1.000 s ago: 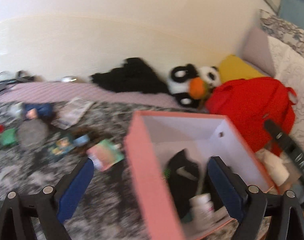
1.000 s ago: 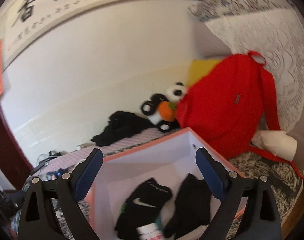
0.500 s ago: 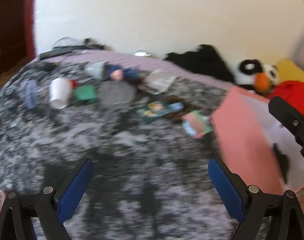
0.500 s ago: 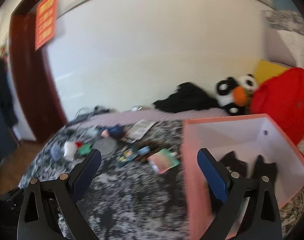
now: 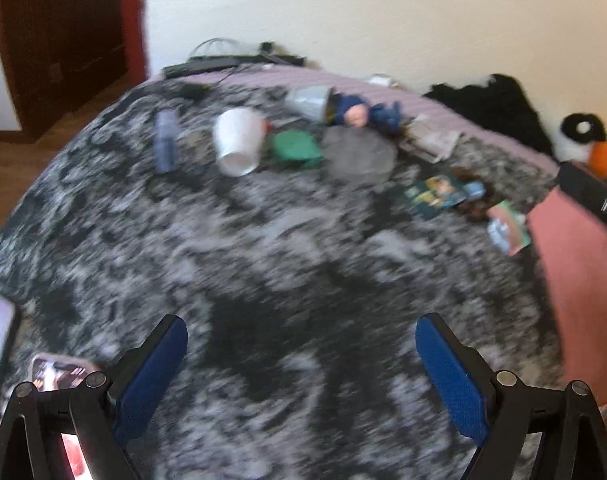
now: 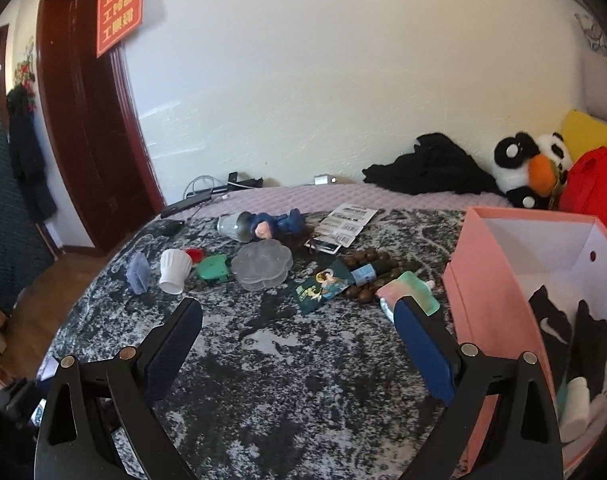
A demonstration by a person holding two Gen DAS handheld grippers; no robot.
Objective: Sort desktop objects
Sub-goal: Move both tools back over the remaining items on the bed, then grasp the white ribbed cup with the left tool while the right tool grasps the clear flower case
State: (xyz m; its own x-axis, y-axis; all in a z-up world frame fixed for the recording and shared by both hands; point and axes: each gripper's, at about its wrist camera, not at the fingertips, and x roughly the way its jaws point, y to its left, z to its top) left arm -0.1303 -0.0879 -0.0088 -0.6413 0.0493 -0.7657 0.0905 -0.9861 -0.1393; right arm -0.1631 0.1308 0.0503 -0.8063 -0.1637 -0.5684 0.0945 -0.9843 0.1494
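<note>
Hovering over the grey-and-black mottled blanket (image 6: 287, 364), the right gripper (image 6: 299, 320) has its blue-padded jaws spread wide with nothing between them; the left gripper (image 5: 301, 338) is likewise fully spread and empty above the same blanket, its view smeared by motion blur. Nearest on the right stands the pink storage box (image 6: 495, 312), open-topped, white inside, holding black socks (image 6: 553, 322) and a small white bottle (image 6: 575, 400) at its near end. Just left of the box lies a pink-and-green pouch (image 6: 413, 290), partly behind the right fingertip. Next to it sit a dark green picture card (image 6: 323, 285), a string of brown wooden beads (image 6: 361, 262) and a small blue-labelled bottle (image 6: 365, 273), all close together. Further left in the same band: a clear flower-shaped plastic case (image 6: 262, 264), a green tape measure (image 6: 212, 268) touching its left edge, a white ribbed cup (image 6: 174, 270) on its side with something red (image 6: 194, 254) behind it, and a bluish translucent card holder (image 6: 138, 274) a little apart. Beyond these lie a blue-suited doll figure (image 6: 273, 224) beside a grey capsule-like container (image 6: 233, 226), then a white barcode sheet (image 6: 343, 222). On the lilac quilt strip (image 6: 287, 196) at the wall: black cables and a power strip (image 6: 207, 192), a black garment heap (image 6: 427, 170), a panda plush with an orange ball (image 6: 529, 168), a red backpack (image 6: 595, 184) and a yellow cushion (image 6: 587, 130). Far left, a dark wood door frame (image 6: 87, 128) carries a red sign (image 6: 119, 2).
</note>
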